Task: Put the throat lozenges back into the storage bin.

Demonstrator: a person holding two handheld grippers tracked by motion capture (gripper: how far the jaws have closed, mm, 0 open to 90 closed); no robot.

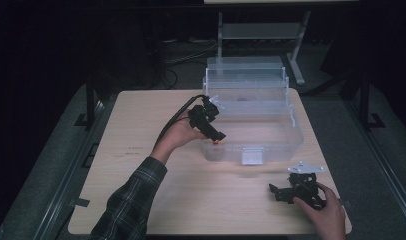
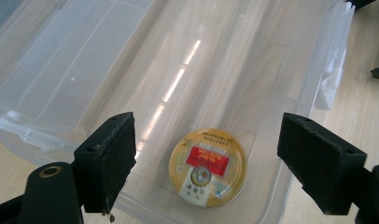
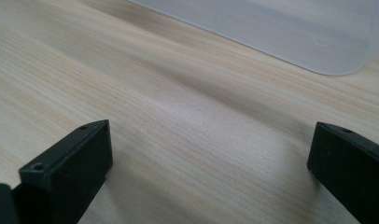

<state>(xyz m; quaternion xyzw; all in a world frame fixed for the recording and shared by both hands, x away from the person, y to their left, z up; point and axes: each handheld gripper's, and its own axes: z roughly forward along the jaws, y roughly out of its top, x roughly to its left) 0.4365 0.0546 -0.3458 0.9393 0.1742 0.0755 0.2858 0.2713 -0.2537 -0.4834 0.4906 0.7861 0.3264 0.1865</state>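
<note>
Now your left claw (image 2: 204, 163) stands open above the tin (image 2: 207, 166), which lies flat in the near corner of the clear box (image 1: 291, 136), so it looks released there. Your right claw (image 1: 297, 192) rests open on the surface (image 3: 178, 116), holding nothing.

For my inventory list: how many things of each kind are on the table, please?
Clear plastic box: 1
Round yellow tin inside the box: 1
Handheld grippers, left gripper and right gripper, both open: 2
Total: 4
</note>
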